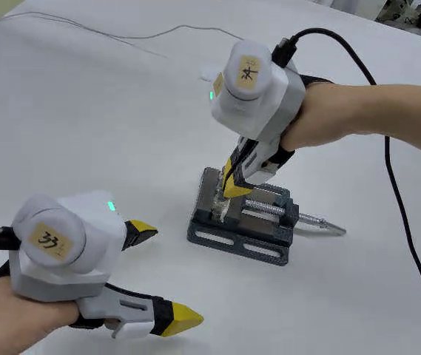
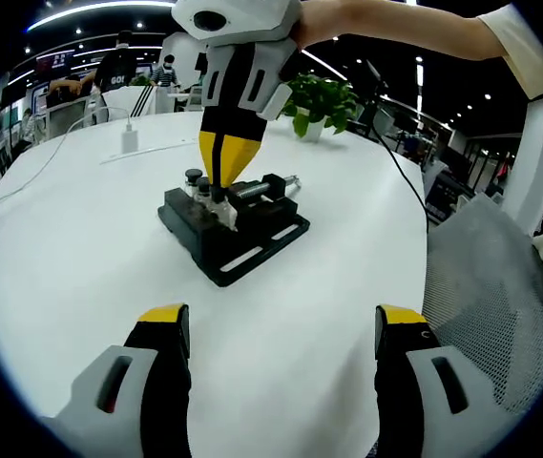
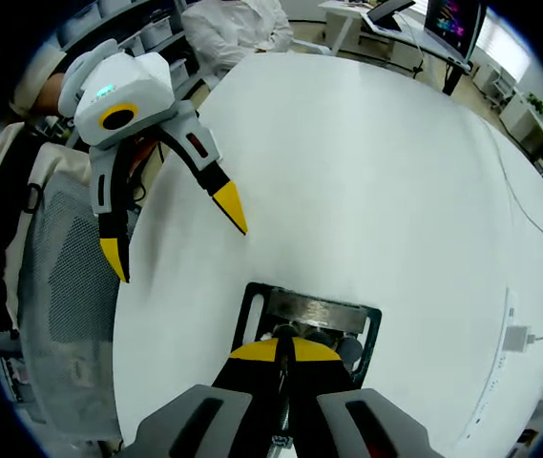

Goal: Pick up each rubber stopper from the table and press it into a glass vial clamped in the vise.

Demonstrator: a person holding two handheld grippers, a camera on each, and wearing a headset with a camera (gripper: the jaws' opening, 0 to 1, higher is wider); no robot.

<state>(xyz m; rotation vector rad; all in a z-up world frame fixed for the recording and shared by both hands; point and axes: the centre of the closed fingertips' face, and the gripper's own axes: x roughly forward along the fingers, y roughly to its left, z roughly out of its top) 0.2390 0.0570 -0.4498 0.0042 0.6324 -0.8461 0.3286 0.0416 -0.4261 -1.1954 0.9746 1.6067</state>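
Two tongs above white worktop (image 1: 84,111): right tongs (image 1: 232,188) nearer, tips together, pointing straight down onto dark stopper (image 2: 218,197) atop vial (image 1: 221,211) in vise (image 1: 240,240), at 2 o'clock from spread, empty left tongs (image 1: 167,275) in head view.

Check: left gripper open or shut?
Open. The left gripper has its yellow-tipped jaws wide apart, nothing between them but bare white table.

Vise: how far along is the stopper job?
Done: one vial in the vise already wears a dark stopper. In hand: the right hand-held gripper, jaws shut, tips down on the next vial. The left hand-held gripper hovers open above the table. Left: seating that one; further vials too small to count.
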